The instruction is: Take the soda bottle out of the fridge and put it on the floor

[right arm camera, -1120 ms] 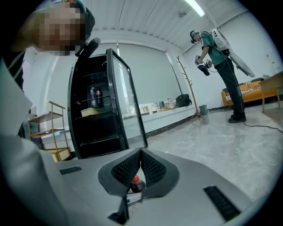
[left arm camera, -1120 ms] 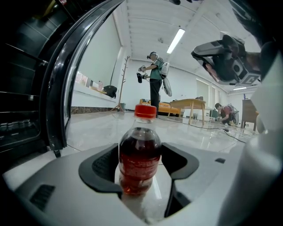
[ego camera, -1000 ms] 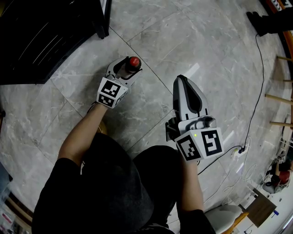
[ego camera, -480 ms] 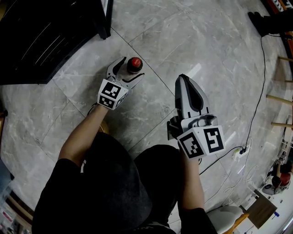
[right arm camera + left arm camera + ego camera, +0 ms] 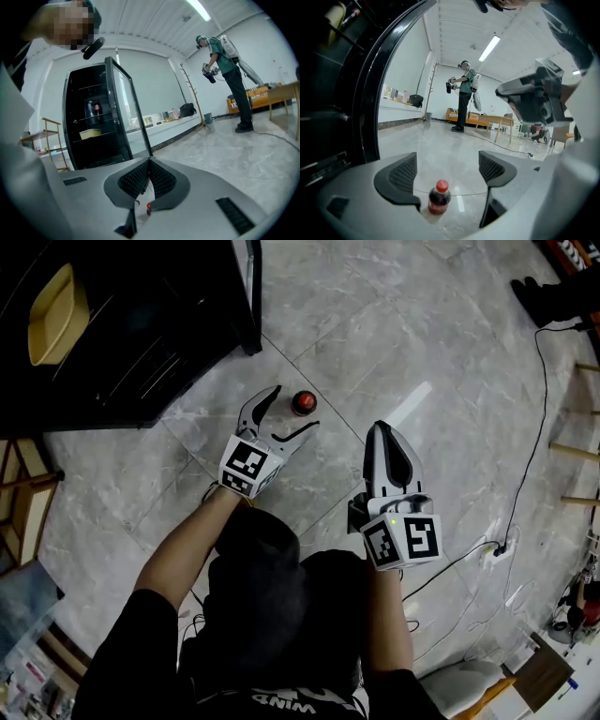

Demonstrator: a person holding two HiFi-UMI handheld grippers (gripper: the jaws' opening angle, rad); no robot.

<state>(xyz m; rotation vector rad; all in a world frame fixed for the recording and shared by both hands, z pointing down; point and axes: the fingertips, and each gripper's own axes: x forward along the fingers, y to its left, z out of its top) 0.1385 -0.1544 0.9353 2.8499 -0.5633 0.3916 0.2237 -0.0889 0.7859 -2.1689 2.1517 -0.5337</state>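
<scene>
The soda bottle (image 5: pixel 303 402), dark with a red cap, stands upright on the grey marble floor (image 5: pixel 403 324) in front of the open black fridge (image 5: pixel 131 334). My left gripper (image 5: pixel 293 410) is open, its jaws wide apart, and the pads do not touch the bottle. In the left gripper view the bottle (image 5: pixel 438 198) shows low between the spread jaws of the left gripper (image 5: pixel 447 171), free of both. My right gripper (image 5: pixel 379 431) hovers to the right of the bottle, shut and empty. In its own view the right gripper (image 5: pixel 149 163) has its pads pressed together.
The fridge door (image 5: pixel 249 296) stands open just left of the bottle. A yellow tray (image 5: pixel 56 302) lies on a fridge shelf. A black cable (image 5: pixel 539 409) runs along the floor to a power strip (image 5: pixel 493 551) at right. Another person (image 5: pixel 464 96) stands far across the room.
The left gripper's jaws have spread and let go of the bottle, then drawn back a little. The bottle stays standing on the floor. The right gripper stays shut.
</scene>
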